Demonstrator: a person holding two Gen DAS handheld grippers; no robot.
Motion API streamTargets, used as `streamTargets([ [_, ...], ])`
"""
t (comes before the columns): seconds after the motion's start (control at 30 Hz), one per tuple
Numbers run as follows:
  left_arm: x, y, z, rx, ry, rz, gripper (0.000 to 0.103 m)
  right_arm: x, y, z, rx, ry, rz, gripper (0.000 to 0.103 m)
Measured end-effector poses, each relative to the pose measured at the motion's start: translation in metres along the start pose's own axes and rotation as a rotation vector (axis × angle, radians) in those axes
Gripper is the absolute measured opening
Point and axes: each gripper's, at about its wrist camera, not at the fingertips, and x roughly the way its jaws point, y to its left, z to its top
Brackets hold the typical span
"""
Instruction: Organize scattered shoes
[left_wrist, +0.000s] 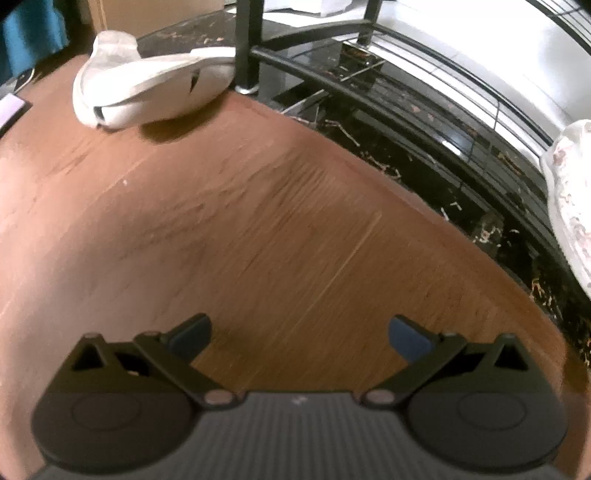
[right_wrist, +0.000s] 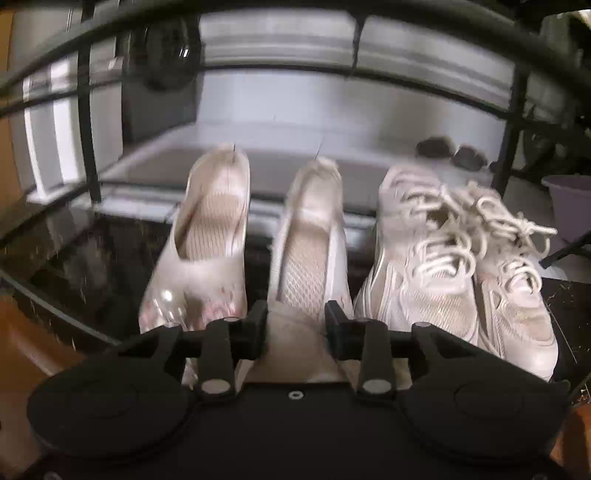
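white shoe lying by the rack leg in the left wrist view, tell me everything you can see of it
The white shoe looks like a smooth, low slip-on with a thick pale sole and a small dark slit mark on its side. It lies tipped on its side on the brown wooden floor, casting a shadow beneath. One end reaches the black metal rack leg; whether they touch is unclear. Nothing grips it: the open left gripper is well short of it.

A worn reddish-brown wooden floor (left_wrist: 221, 229) is meeting a strip of black speckled stone (left_wrist: 436, 173). A black metal-framed rack (right_wrist: 85, 122) is standing there, pale daylight is washing the light grey tiled floor (right_wrist: 280, 133) beyond, and a lilac plastic tub (right_wrist: 572, 203) is sitting at the right.
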Motion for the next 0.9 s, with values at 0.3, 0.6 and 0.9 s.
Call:
streamTargets([
  [0.3,0.000,0.000,0.000,-0.002,-0.004,-0.002,0.102,0.039,0.010,0.004,-0.032,-0.054,-0.061,0.032],
  [0.6,0.007,-0.004,0.000,0.013,0.014,-0.002,0.102,0.050,0.006,0.008,-0.062,-0.031,0.004,0.047],
  [0.9,-0.004,-0.008,0.002,0.046,-0.042,-0.014,0.102,-0.016,-0.010,-0.005,0.029,0.074,-0.027,0.092],
])
